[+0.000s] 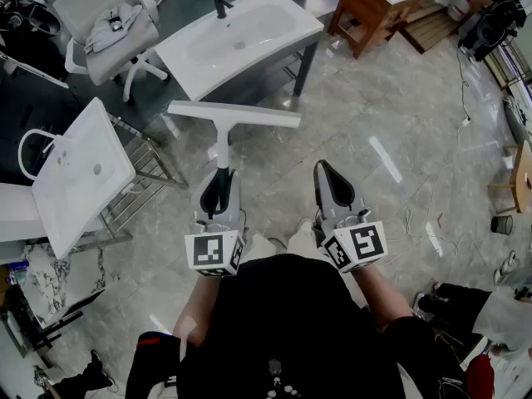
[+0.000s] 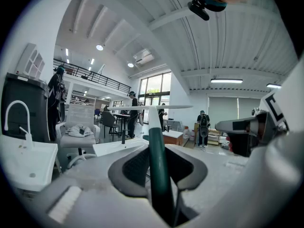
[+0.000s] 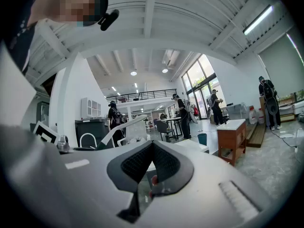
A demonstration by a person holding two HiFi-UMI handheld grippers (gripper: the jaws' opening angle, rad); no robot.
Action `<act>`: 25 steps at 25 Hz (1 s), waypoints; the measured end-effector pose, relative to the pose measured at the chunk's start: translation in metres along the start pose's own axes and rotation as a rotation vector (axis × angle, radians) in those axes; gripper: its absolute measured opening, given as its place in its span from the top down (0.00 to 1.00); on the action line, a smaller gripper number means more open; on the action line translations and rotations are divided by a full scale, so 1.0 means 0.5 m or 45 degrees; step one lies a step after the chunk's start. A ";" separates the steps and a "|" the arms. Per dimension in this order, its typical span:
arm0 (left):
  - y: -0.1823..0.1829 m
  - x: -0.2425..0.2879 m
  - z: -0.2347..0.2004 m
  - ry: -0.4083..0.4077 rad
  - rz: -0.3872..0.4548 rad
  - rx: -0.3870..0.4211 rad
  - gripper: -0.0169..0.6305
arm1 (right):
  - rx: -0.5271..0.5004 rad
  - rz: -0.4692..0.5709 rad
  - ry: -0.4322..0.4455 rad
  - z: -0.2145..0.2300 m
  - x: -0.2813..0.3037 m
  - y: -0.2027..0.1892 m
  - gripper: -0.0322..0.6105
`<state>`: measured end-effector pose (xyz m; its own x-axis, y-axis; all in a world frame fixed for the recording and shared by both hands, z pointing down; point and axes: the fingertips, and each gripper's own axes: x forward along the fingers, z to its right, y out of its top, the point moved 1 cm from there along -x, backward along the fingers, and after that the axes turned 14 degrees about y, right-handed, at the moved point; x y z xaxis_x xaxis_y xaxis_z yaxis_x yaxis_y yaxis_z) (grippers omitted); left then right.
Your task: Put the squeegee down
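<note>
Setting the squeegee [image 1: 233, 115] down well calls, as I judge it, for carrying it level to a flat support, resting the blade and handle fully, and only then easing the grip, so that it does not tip or slide.

From the head view, the left gripper [image 1: 220, 171] is clamped on the squeegee's handle. The white blade lies crosswise just short of the near edge of the washbasin [image 1: 274, 19] and appears to hang above the floor rather than above the bowl. The right gripper [image 1: 324, 169] is on the person's side of the washbasin too, to the right of the squeegee, and carries nothing.

In the left gripper view, the dark green handle runs up between the pads, which press on it from both sides. The blade spans across in front of the washbasin.

In the right gripper view, the jaws meet at their tips with nothing between them.

As for containers, the washbasin's bowl looks bare apart from its drain and black tap [image 1: 221, 3]. A second basin [image 1: 83, 169], left of the washbasin and nearer the person, leans on a rack and is also bare. A teal bin [image 3: 203, 139] stands right of the washbasin, its contents hidden.
</note>
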<state>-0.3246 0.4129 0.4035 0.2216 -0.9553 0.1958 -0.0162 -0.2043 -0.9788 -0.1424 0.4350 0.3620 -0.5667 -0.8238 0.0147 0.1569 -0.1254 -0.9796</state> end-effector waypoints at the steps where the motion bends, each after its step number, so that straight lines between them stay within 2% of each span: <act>1: -0.005 -0.018 0.013 0.007 -0.002 -0.002 0.82 | 0.004 0.006 0.005 -0.005 -0.020 0.005 0.95; 8: -0.042 -0.114 0.112 0.033 -0.039 0.005 0.82 | -0.003 0.039 0.032 -0.024 -0.151 0.019 0.95; 13: -0.067 -0.180 0.224 0.036 -0.046 0.005 0.82 | 0.006 0.041 0.067 -0.008 -0.267 0.019 0.95; 18: -0.078 -0.223 0.319 0.056 -0.021 -0.002 0.82 | -0.073 0.046 0.124 -0.005 -0.361 0.030 0.95; 25: -0.087 -0.266 0.379 0.101 -0.013 0.007 0.82 | -0.070 0.055 0.163 0.010 -0.431 0.028 0.95</act>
<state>-0.1686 0.5894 0.4083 0.1436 -0.9672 0.2094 -0.0092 -0.2129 -0.9770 -0.0138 0.6081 0.3464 -0.6596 -0.7499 -0.0502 0.1411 -0.0579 -0.9883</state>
